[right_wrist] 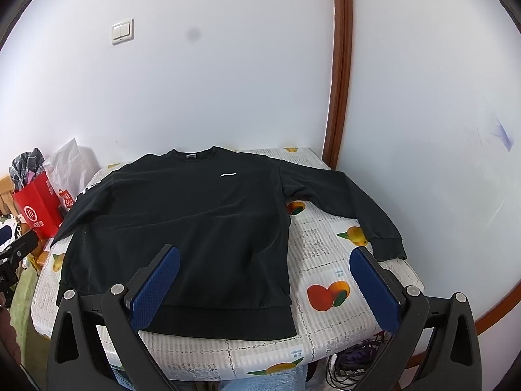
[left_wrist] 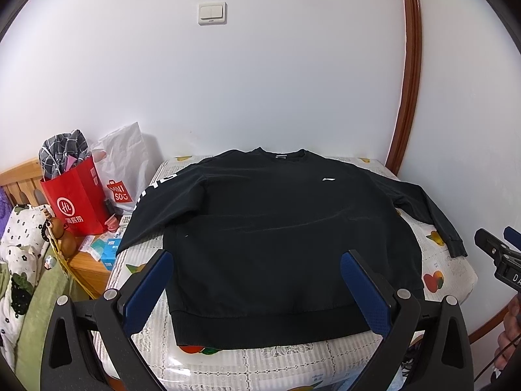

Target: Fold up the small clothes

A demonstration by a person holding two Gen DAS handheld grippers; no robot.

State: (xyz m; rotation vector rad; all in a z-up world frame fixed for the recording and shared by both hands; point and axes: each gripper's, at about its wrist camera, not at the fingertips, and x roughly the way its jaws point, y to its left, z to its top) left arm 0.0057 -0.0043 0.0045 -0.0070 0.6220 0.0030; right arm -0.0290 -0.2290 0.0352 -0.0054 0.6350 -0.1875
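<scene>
A black long-sleeved sweatshirt [left_wrist: 267, 234] [right_wrist: 182, 224] lies flat and face up on a small table, neck towards the wall, hem at the near edge, both sleeves spread out sideways. A small white logo [left_wrist: 329, 179] marks its chest. My left gripper [left_wrist: 257, 290] hangs open above the hem, nothing between its blue pads. My right gripper [right_wrist: 265, 288] is open too, over the hem's right corner and the bare cloth beside it. In the left wrist view the right gripper [left_wrist: 498, 247] shows at the right edge, beyond the sleeve cuff [left_wrist: 457, 249].
The table wears a white fruit-print cloth [right_wrist: 329, 260] and stands against a white wall by a brown door frame [right_wrist: 338, 65]. Left of it are a red paper bag [left_wrist: 76, 202], a white plastic bag [left_wrist: 125, 166] and a wooden cabinet top with small boxes [left_wrist: 104, 251]. Cables [right_wrist: 351, 368] lie under the table.
</scene>
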